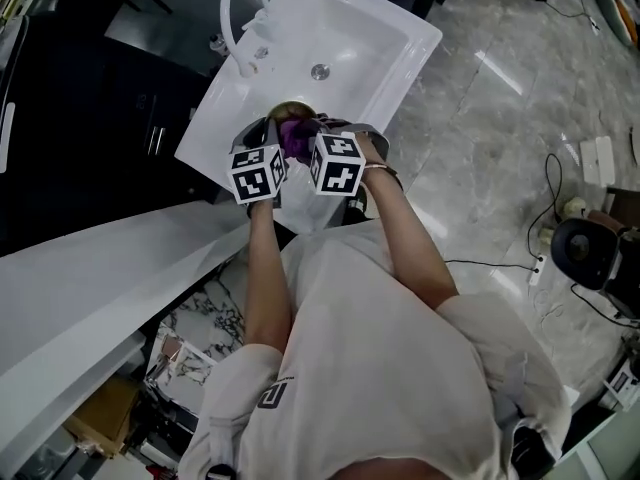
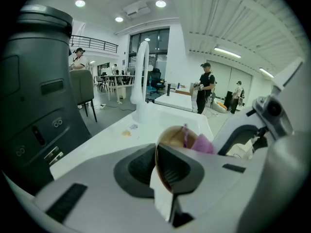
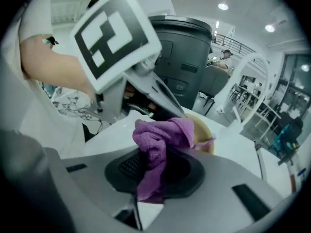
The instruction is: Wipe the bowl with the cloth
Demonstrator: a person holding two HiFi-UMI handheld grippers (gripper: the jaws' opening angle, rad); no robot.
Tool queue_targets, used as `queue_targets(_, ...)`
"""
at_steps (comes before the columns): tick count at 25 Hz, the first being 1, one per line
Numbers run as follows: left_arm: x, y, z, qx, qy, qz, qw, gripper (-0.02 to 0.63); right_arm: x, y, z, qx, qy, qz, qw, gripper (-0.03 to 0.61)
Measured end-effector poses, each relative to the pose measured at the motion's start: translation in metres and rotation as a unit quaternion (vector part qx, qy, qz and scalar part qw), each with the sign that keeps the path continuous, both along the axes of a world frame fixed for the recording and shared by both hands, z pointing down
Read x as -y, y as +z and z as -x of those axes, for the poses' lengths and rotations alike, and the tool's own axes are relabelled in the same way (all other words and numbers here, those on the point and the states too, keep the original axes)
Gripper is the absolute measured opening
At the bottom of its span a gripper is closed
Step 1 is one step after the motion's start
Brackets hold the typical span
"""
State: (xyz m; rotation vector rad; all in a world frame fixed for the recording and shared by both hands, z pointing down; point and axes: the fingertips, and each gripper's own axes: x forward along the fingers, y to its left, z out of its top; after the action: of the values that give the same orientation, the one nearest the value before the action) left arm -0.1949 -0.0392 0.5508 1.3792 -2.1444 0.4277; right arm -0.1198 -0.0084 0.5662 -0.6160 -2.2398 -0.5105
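Gripping the rim of the bowl, the left gripper has its jaws closed on the thin edge, one pad inside the bowl and one outside. The right gripper is clamped shut on the purple cloth, whose bunched end pushes into the bowl's mouth.

In the head view both grippers meet over the near rim of the white sink, their marker cubes almost touching, with the bowl and cloth just beyond them. From the bowl, the drain lies at 1 o'clock across bare basin floor, the widest free space close by. The faucet arches up at 11 o'clock on the sink's left edge, well apart from the bowl. At 9 o'clock a dark cabinet borders the sink. A white counter slants off toward 8 o'clock. At 3 o'clock, past the sink's right edge, there is only grey floor, with cables and gear farther off at 4 o'clock.
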Motion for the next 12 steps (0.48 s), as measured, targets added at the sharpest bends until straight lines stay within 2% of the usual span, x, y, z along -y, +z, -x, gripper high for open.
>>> queue_targets(3,-0.009,0.0,0.012,0.014,-0.016,0.001,0.9998,0.017,0.008,-0.005,-0.021,-0.022,-0.016,0.038,0.999,0.072)
queue_targets(7,-0.007,-0.014,0.025,0.064,0.003,0.012,0.9979,0.017,0.068,-0.007,-0.041,-0.028,0.033,0.012,0.999,0.074)
queue_targets(10,0.002,-0.024,0.02,0.12,0.055,0.025,0.9909,0.017,0.113,-0.022,-0.039,0.007,0.075,0.006,0.997,0.074)
queue_targets(12,0.012,-0.026,0.007,0.163,0.105,0.041,0.9802,0.017,0.133,-0.035,-0.031,0.033,0.082,-0.008,0.996,0.074)
